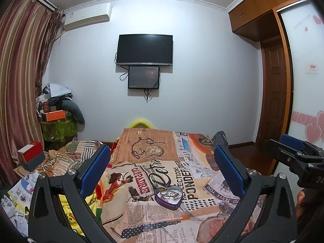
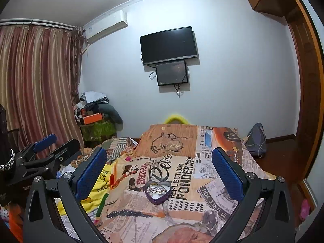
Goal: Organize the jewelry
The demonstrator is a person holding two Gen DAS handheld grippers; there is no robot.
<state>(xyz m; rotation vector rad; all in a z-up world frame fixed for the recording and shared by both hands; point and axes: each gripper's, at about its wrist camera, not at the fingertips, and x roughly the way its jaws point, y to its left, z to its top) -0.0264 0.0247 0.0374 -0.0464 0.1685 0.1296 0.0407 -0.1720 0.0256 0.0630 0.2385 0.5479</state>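
Note:
A purple heart-shaped tin [image 1: 168, 198] holding several rings and small pieces sits on the newspaper-print cloth [image 1: 202, 174]; it also shows in the right wrist view [image 2: 157, 192]. Farther back lie a dark chain necklace [image 1: 136, 147] and a clear bag of pale beads [image 1: 155, 150], also in the right wrist view, the necklace [image 2: 156, 144] and the bag [image 2: 174, 145]. My left gripper [image 1: 162, 166] is open and empty, held above and short of the tin. My right gripper [image 2: 160, 168] is open and empty, likewise short of the tin.
The right gripper shows at the right edge of the left wrist view [image 1: 293, 154]; the left gripper shows at the left of the right wrist view [image 2: 44, 151]. Rumpled bedding and yellow cloth [image 2: 101, 180] lie left of the cloth. A red box [image 1: 32, 154] stands at far left.

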